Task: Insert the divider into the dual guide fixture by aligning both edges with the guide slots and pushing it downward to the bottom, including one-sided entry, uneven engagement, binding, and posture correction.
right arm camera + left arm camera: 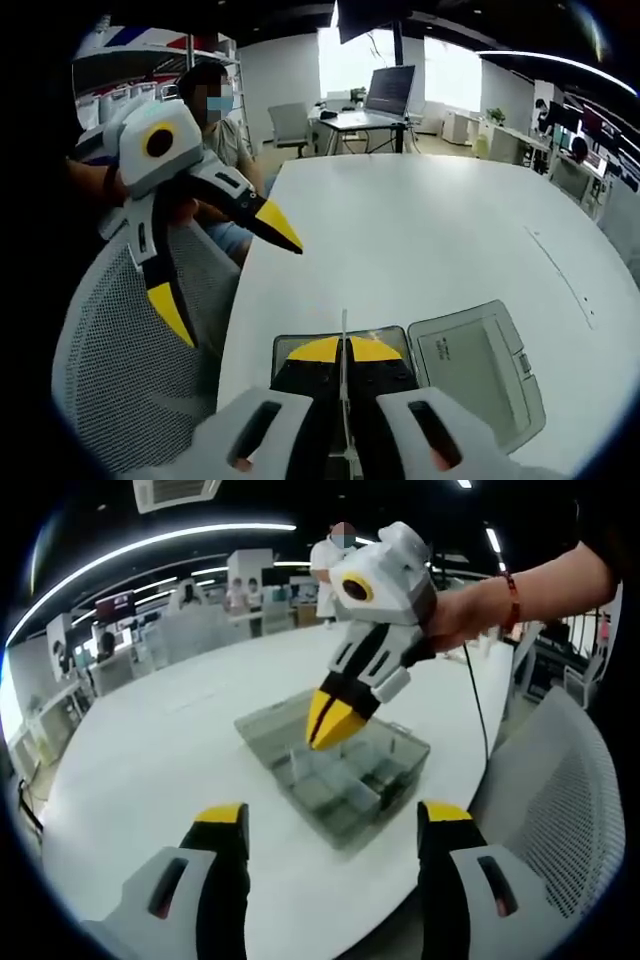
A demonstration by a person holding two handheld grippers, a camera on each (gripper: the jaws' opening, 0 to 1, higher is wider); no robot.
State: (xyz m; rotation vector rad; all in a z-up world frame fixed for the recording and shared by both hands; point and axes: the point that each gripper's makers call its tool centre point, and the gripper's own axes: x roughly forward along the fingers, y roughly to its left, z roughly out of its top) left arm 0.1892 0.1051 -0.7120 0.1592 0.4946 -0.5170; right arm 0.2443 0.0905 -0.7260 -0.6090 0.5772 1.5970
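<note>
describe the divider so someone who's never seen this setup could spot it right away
Start at the big white table and find the clear compartment box near its edge, lid open. Above that box, the right gripper has its yellow-tipped jaws shut on the divider. It is a thin, pale, translucent sheet seen edge-on, the only loose piece held rather than sitting in the box.

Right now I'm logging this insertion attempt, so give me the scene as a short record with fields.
right gripper: shut on the divider, a thin clear sheet held edge-on between its jaws
left gripper: open, holding nothing, back from the fixture
fixture: clear compartment box on the white table, lid lying open beside it
divider position: above the box, seating unclear
</note>
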